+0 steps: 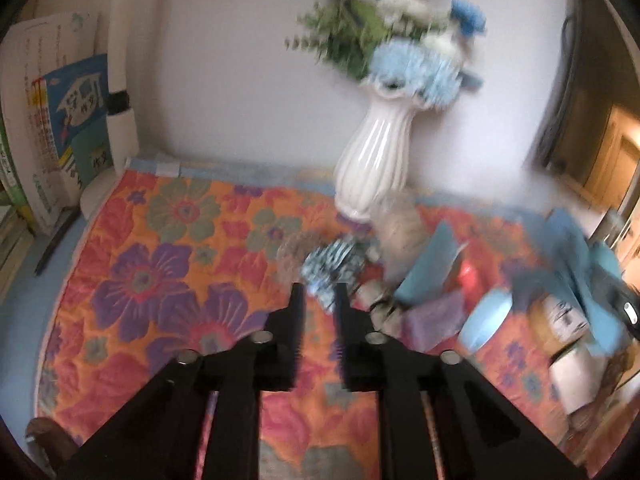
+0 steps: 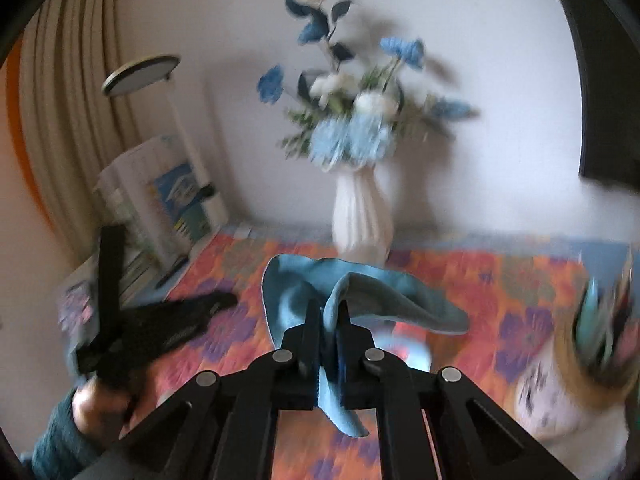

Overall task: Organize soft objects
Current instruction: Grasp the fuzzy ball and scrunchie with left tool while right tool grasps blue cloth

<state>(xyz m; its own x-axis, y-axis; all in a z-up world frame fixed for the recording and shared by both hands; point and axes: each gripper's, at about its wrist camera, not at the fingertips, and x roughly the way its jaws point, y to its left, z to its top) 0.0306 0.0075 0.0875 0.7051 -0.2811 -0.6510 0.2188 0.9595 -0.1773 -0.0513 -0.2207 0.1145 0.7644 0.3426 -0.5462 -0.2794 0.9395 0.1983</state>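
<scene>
My right gripper (image 2: 328,322) is shut on a fold of a light-blue cloth (image 2: 372,292), which hangs above the flowered quilt (image 2: 460,288); one corner droops below the jaws. The same cloth (image 1: 580,276) shows blurred at the right of the left wrist view. My left gripper (image 1: 320,294) hovers over the quilt (image 1: 168,264), its jaws a narrow gap apart with nothing clearly pinched. A blue-and-white fuzzy thing (image 1: 334,264) lies just past its tips. From the right wrist view, that left gripper (image 2: 216,304) is a dark blur held by a hand (image 2: 100,400).
A white ribbed vase (image 1: 372,160) of blue flowers stands at the back by the wall. Books (image 1: 60,128) and a lamp (image 2: 140,74) stand at the left. A beige fluffy thing (image 1: 400,232), blue pieces (image 1: 432,268), a purple pad (image 1: 436,316) and a patterned container (image 2: 560,384) crowd the right.
</scene>
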